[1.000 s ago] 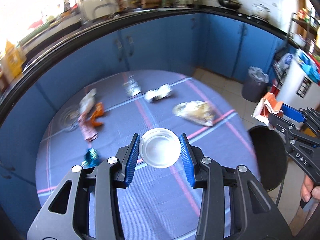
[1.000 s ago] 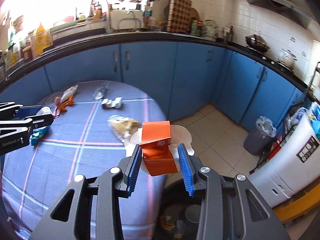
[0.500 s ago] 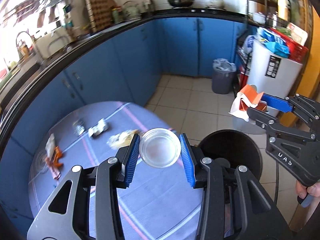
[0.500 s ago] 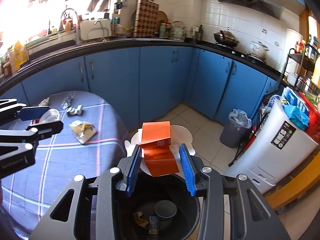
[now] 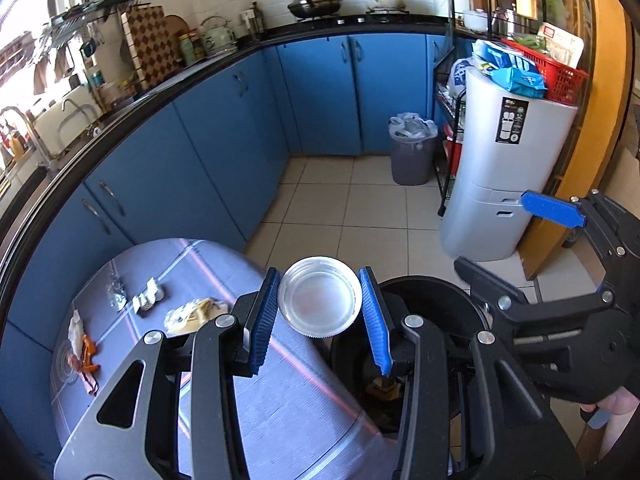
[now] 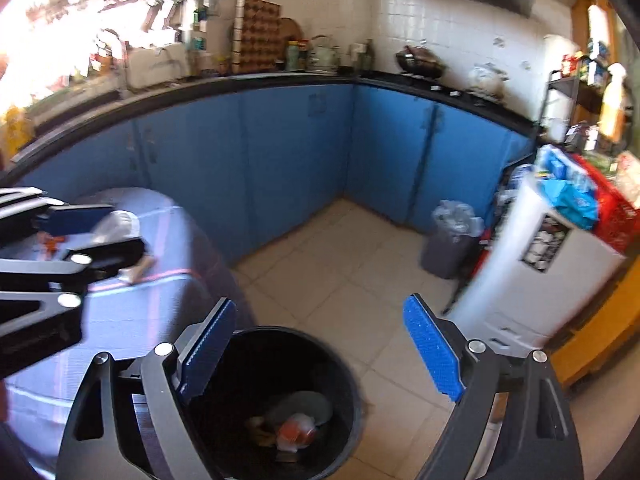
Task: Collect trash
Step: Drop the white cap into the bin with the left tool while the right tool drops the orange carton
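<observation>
My right tool (image 6: 320,350) is opening with nothing between its fingers; the orange carton it gripped a second ago lies in the black bin (image 6: 344,364). My left tool (image 5: 320,312) grips a clear lid (image 5: 319,302) beside the bin, above the worktop (image 5: 288,408) edge.

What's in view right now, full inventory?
lid: 1, clear, between the left pads
black bin: 1, on the floor beside the table, trash inside
table: 1, round, blue-grey cloth with pink lines
wrappers: several, mixed colours, on the table
grey bin: 1, bag-lined, by the cabinets
cabinets: blue, under a black counter
white appliance: 1, red basket on top
left hand-held gripper: 1, black with blue pads, shut on lid
right hand-held gripper: 1, jaws opening, nothing between, above black bin
</observation>
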`<state>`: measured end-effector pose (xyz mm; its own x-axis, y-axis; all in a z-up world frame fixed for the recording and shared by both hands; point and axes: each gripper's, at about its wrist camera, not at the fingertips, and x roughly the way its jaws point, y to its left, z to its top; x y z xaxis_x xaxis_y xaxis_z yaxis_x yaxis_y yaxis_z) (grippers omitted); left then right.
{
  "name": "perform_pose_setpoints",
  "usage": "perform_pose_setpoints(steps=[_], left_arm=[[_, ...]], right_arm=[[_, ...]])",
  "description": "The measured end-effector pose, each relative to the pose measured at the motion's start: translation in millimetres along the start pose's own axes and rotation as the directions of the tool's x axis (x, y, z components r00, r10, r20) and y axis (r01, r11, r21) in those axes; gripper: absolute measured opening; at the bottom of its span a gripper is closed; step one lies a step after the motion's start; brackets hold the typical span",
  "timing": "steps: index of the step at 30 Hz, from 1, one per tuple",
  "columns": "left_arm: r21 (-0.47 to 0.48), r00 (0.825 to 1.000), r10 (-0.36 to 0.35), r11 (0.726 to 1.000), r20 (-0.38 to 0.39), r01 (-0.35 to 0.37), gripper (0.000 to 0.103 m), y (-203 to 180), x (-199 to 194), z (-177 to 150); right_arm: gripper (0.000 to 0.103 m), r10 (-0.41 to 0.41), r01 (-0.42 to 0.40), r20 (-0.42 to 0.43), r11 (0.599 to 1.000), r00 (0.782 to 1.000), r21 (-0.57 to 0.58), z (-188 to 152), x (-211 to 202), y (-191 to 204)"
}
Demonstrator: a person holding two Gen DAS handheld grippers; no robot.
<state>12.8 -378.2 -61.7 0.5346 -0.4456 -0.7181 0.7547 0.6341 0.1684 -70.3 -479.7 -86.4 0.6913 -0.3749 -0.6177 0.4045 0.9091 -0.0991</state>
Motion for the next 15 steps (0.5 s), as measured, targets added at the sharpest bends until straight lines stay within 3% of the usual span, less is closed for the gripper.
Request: perform_pose_setpoints(steps=[2,10,11,12,14,15], left_arm=[[0.005,1.0,-0.008,1.0,0.001,0.008,0.042,-3.2,1.1,3.1],[0.026,0.999,-0.043,0.999,0.011,0.042,0.043,-17.4,6.9,15.2],[0.025,0.999,-0.048,0.999,0.01,0.048,0.05,-17.9,7.9,16.0],[0.021,0.999,-0.046,0.999,0.009,0.046,0.07,-17.8,9.0,16.7],[-0.001,0.999,-0.046,0.999,0.026,0.046,0.091,-15.1,8.4,17.3],[-0.011,0.998,-0.048,0.999,0.04,0.049,0.092,-13.1,7.0,17.3]], right_arm=[[0.083,-0.056,0.056,0.0,0.998,0.998,-0.003,-1.1,2.6,-5.6],[0.083,-0.088,0.089,-0.025,0.995,0.996,0.052,-10.6,8.7,-33.5],[0.083,-0.091,0.093,-0.029,0.994,0.995,0.056,-12.0,9.2,-35.1],[0.083,-0.092,0.094,-0.033,0.994,0.995,0.059,-12.4,10.1,-36.3],[0.083,-0.089,0.092,-0.04,0.994,0.995,0.066,-13.0,12.1,-39.5],[0.083,-0.086,0.089,-0.044,0.994,0.995,0.068,-13.5,13.3,-39.9]])
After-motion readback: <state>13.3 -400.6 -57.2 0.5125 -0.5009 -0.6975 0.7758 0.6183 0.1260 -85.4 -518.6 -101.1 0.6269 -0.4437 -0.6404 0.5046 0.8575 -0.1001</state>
